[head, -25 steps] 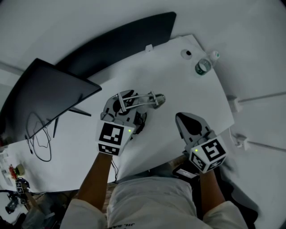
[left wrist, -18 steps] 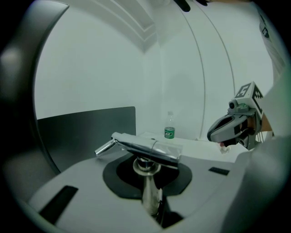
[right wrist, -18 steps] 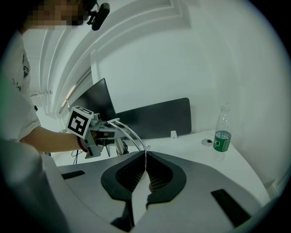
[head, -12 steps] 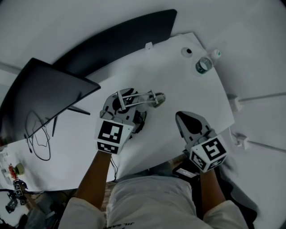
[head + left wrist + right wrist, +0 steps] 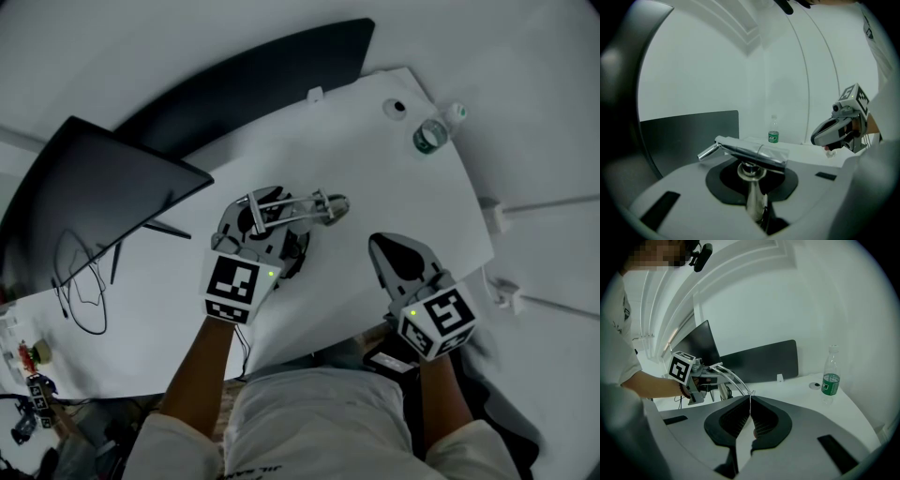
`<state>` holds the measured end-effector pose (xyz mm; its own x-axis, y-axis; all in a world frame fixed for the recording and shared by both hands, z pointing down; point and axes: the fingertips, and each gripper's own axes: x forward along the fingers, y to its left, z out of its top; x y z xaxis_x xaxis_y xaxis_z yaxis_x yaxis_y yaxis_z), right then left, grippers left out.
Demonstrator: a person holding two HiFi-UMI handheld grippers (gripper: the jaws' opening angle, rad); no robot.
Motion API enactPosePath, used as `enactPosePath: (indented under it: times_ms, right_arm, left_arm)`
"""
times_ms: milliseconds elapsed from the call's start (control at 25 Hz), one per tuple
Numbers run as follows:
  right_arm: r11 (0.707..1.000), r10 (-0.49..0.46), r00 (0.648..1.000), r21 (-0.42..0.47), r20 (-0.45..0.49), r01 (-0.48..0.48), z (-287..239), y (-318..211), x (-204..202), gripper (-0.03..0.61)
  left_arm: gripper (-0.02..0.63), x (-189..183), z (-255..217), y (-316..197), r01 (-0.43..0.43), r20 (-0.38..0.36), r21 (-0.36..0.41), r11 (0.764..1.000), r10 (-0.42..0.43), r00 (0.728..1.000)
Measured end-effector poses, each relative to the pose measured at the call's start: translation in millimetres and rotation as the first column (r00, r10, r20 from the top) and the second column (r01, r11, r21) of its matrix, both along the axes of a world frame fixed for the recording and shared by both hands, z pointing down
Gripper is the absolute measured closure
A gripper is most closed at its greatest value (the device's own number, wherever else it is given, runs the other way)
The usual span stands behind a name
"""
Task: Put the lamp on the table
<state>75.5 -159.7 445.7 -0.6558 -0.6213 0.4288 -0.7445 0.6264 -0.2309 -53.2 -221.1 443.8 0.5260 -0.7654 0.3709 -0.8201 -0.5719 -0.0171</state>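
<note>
A chrome desk lamp (image 5: 292, 207) with thin curved arms is above the middle of the white table (image 5: 375, 159). My left gripper (image 5: 265, 223) is shut on the lamp's upright stem (image 5: 754, 199), and the lamp's flat head (image 5: 750, 154) lies across just past the jaws. The gripper hides the lamp's foot, so I cannot tell whether it rests on the table. My right gripper (image 5: 394, 255) is near the table's front edge, to the right of the lamp. Its jaws (image 5: 750, 404) are shut tip to tip with nothing between them.
A dark monitor (image 5: 94, 206) stands at the left with a looped cable (image 5: 84, 300) below it. A black panel (image 5: 253, 84) runs along the table's far side. A green-labelled bottle (image 5: 428, 137) stands at the far right corner beside a small round hole (image 5: 395, 109).
</note>
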Motion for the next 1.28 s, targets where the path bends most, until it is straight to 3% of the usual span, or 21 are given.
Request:
enactPosePath:
  times_ms: [640, 1280]
  right_arm:
    - [1.000, -0.010, 1.000, -0.002, 0.006, 0.010, -2, 8, -9, 0.546]
    - [1.000, 0.001, 1.000, -0.004, 0.011, -0.001, -3, 16, -7, 0.546]
  left_arm:
    - [0.560, -3, 0, 4, 0.011, -0.012, 0.041, 0.999, -0.010, 1.000]
    - [0.528, -5, 3, 6, 0.032, 0.035, 0.033, 0.999, -0.033, 0.999]
